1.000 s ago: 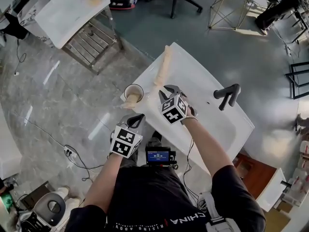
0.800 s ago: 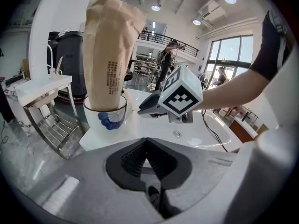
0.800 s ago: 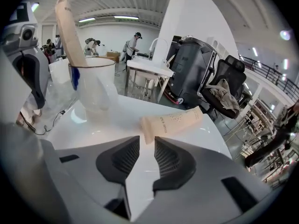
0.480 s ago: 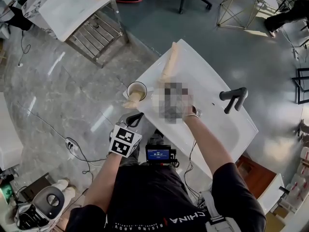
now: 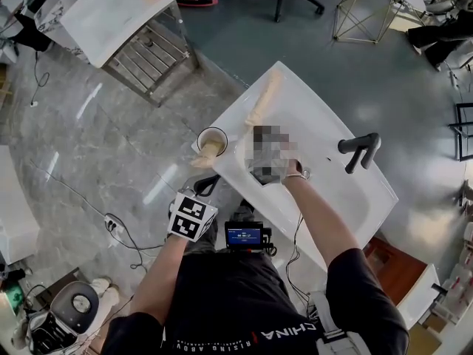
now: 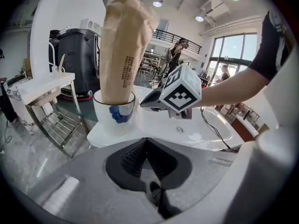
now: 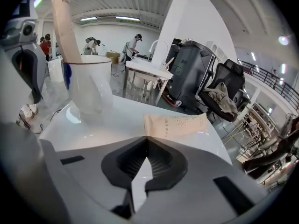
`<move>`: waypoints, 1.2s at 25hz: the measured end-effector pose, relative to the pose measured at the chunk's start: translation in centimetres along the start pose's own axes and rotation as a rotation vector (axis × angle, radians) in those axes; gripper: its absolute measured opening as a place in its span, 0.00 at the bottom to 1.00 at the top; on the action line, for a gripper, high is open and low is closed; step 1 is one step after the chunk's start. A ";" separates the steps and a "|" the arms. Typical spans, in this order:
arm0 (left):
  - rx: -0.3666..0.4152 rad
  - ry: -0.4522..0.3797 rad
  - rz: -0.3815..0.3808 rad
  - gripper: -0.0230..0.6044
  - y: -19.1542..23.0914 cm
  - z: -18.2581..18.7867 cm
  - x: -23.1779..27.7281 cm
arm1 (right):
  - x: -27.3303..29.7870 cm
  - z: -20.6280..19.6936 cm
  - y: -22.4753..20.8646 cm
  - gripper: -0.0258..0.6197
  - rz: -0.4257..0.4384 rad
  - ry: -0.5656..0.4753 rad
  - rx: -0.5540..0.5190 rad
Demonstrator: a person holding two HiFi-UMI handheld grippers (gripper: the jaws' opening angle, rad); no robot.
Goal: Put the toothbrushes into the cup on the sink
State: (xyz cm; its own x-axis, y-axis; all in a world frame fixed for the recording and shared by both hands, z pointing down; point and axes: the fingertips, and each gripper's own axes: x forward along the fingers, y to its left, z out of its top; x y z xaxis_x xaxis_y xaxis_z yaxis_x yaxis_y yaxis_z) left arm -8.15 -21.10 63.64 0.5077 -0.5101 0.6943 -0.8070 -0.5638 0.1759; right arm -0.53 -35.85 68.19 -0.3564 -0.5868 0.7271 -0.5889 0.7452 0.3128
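On the sink's [image 5: 318, 120] far-left edge, the right gripper [image 7: 147, 138] sits with its jaws together right at the near end of the loose toothbrush [image 7: 175, 124], and it looks like they're nipping just the tip of the paper wrapper. That's a thin hold, so my read is: lift slowly, let the long far end hang, then tip it upright before heading left to the cup [image 6: 114, 118]. The cup stands at the sink's left corner, and the stowed toothbrush [image 6: 124, 50] leans out of it, so the newcomer wants the open side of the rim, not the top of that wrapper. A knock there could send the cup off the corner. The left gripper [image 6: 146, 141] hangs on the near side of the cup, jaws closed on nothing; it could steady the cup if needed. The surface is glossy white and looks slick, with a black faucet [image 5: 358, 150] on the right. Around it, there's polished grey floor on the left with a cable [image 5: 111, 224] trailing, a second white surface [image 5: 111, 13] on a metal rack far left, and a wire frame [image 5: 366, 9] far right
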 end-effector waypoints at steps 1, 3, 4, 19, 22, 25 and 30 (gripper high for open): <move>0.005 -0.003 -0.001 0.03 0.1 0.2 -0.1 | -0.3 0.1 0.0 0.05 0.004 -0.001 0.000; 0.017 -0.013 -0.004 0.03 0.3 0.7 -0.2 | -0.9 0.4 0.0 0.05 0.008 -0.005 0.002; 0.024 -0.020 -0.005 0.03 0.3 0.9 -0.3 | -1.4 0.6 0.0 0.05 0.010 -0.006 0.005; 0.121 -0.118 -0.077 0.03 -1.2 3.9 -2.5 | -11.2 3.6 0.0 0.05 -0.014 0.023 -0.025; 0.143 -0.136 -0.090 0.03 -1.8 4.4 -2.8 | -13.2 3.7 -0.2 0.05 -0.043 0.029 -0.040; 0.166 -0.155 -0.099 0.03 -2.3 5.0 -3.2 | -15.1 3.9 -0.5 0.05 -0.076 0.031 -0.044; 0.226 -0.184 -0.106 0.03 -3.2 6.4 -3.7 | -18.2 4.7 -0.6 0.05 -0.126 0.021 -0.044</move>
State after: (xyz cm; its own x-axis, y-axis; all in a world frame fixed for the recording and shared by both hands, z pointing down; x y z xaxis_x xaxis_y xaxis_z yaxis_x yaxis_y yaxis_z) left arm -5.50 -21.54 55.99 0.6481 -0.5385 0.5385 -0.6696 -0.7397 0.0661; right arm 2.88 -27.12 51.94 -0.2661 -0.6703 0.6927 -0.5955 0.6795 0.4287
